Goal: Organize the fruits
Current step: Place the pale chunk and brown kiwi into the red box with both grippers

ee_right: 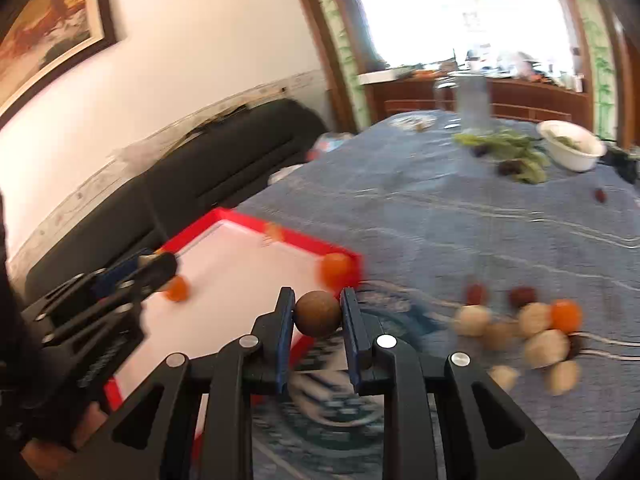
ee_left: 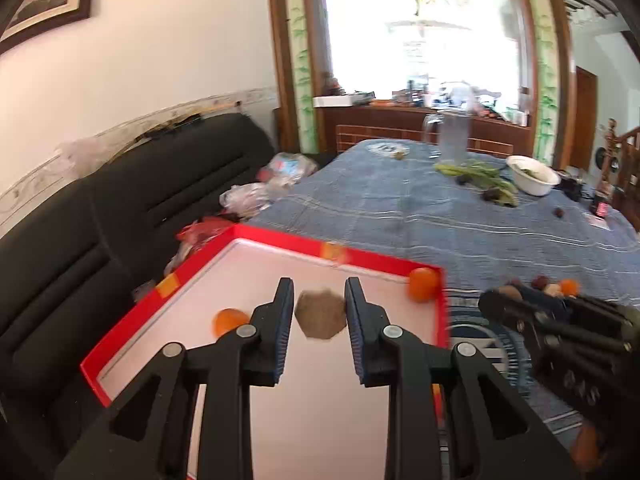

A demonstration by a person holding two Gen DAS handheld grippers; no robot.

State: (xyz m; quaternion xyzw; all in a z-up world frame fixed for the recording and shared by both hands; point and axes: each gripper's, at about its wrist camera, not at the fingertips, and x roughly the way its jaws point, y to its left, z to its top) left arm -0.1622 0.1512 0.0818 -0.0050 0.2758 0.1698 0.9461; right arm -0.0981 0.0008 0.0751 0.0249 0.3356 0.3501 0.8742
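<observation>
Over the red tray (ee_left: 262, 236), the left hand-held gripper (ee_left: 320, 312) pinches a rough brown fruit (ee_left: 320, 314). Beside the tray, the right hand-held gripper (ee_right: 318, 314) squeezes a round brown fruit (ee_right: 318, 314). More fruits (ee_right: 536, 336) lie on the blue worktop (ee_right: 440, 216). No writing can be read.

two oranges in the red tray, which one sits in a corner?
The orange at the tray's far right corner, against the red rim. The other orange lies on the open white floor by the left gripper.
</observation>
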